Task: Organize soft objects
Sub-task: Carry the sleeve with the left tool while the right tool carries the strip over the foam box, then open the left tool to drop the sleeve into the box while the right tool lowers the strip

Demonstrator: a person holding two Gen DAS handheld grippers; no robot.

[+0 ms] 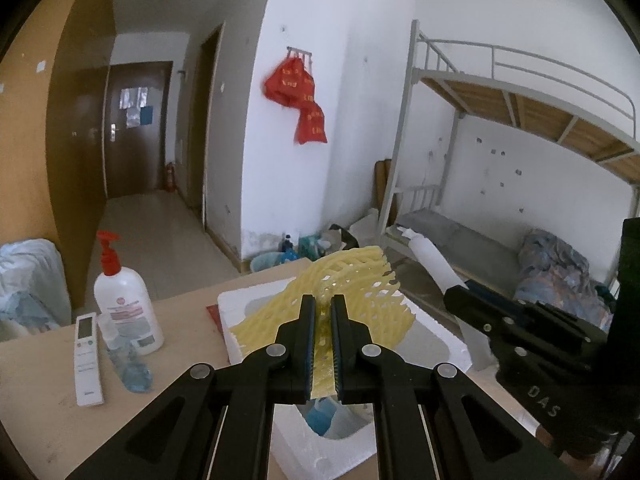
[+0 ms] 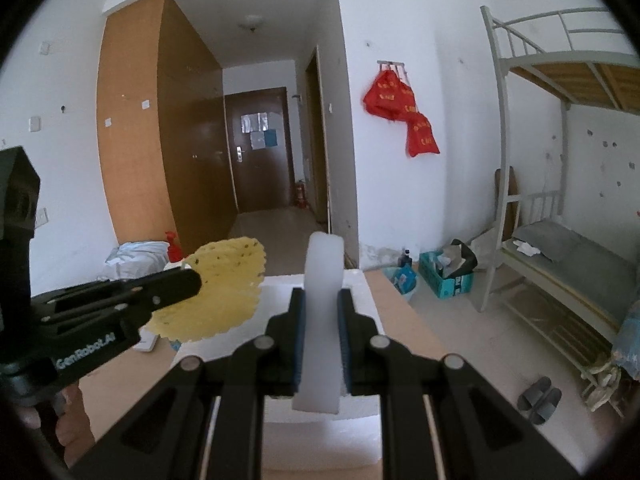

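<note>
My left gripper [image 1: 323, 308] is shut on a yellow foam fruit net [image 1: 352, 280] and holds it above a white polystyrene tray [image 1: 432, 336] on the wooden table. The net also shows in the right wrist view [image 2: 224, 292], with the left gripper [image 2: 192, 280] at the left. My right gripper [image 2: 322, 300] is shut on a white foam strip [image 2: 324, 280], held upright over the polystyrene tray [image 2: 360, 284]. The strip [image 1: 436, 264] and right gripper [image 1: 452, 294] show at the right of the left wrist view.
On the table [image 1: 40, 368] stand a white pump bottle [image 1: 126, 304], a small clear bottle [image 1: 120, 344] and a remote control [image 1: 86, 360]. A bunk bed [image 2: 560, 264], boxes on the floor [image 2: 448, 272] and slippers [image 2: 540, 398] lie to the right.
</note>
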